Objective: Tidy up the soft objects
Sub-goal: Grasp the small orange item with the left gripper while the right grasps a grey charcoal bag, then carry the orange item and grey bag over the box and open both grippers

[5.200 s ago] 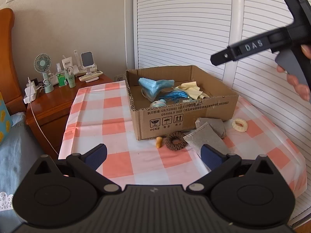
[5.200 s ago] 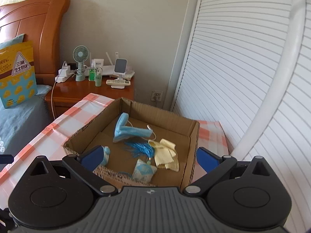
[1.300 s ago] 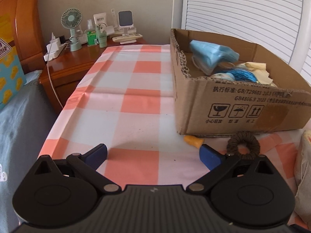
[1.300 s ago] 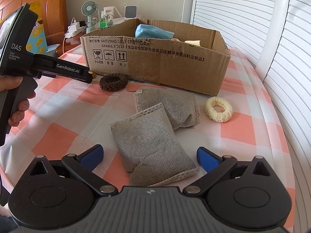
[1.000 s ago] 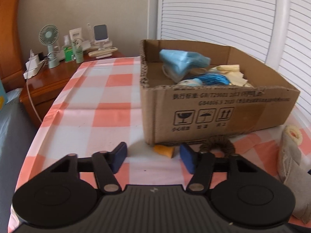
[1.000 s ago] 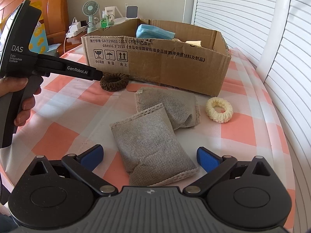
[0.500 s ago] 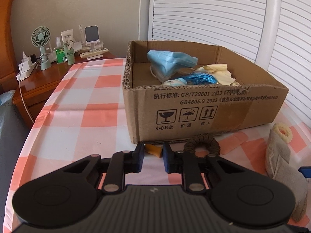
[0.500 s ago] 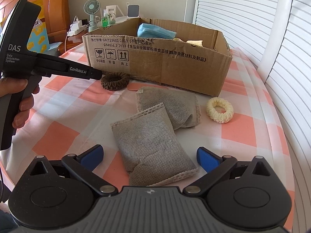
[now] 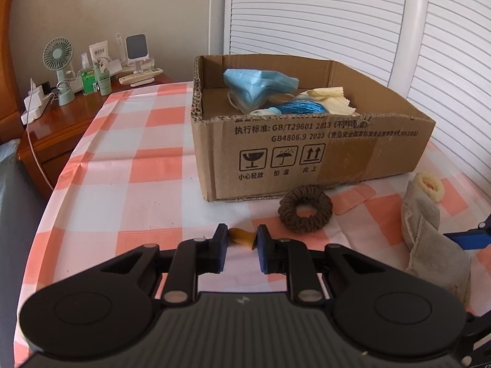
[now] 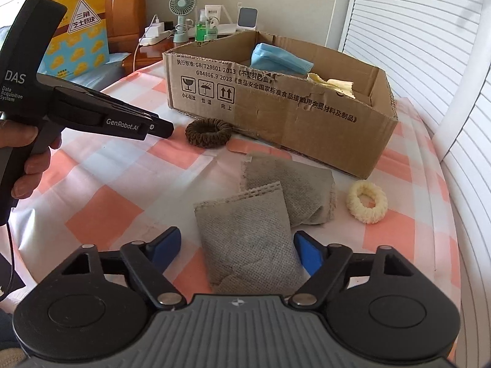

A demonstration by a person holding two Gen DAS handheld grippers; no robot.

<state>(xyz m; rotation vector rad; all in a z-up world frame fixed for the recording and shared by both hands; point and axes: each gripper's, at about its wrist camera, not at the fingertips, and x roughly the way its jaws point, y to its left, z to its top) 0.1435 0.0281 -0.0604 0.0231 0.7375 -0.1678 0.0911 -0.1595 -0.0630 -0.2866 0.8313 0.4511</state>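
Two blue-padded fingers of left gripper (image 9: 241,242) pinch small orange foam earplug (image 9: 241,235) above checked tablecloth (image 9: 129,184). Knitted brown scrunchie (image 9: 306,213) just beside, corrugated cardboard box (image 9: 307,156) behind.

Right view: right gripper (image 10: 236,247) spread wide, straddling grey mesh pouch (image 10: 251,239); second pouch (image 10: 294,190) overlaps behind; cream fuzzy scrunchie (image 10: 366,201) near.
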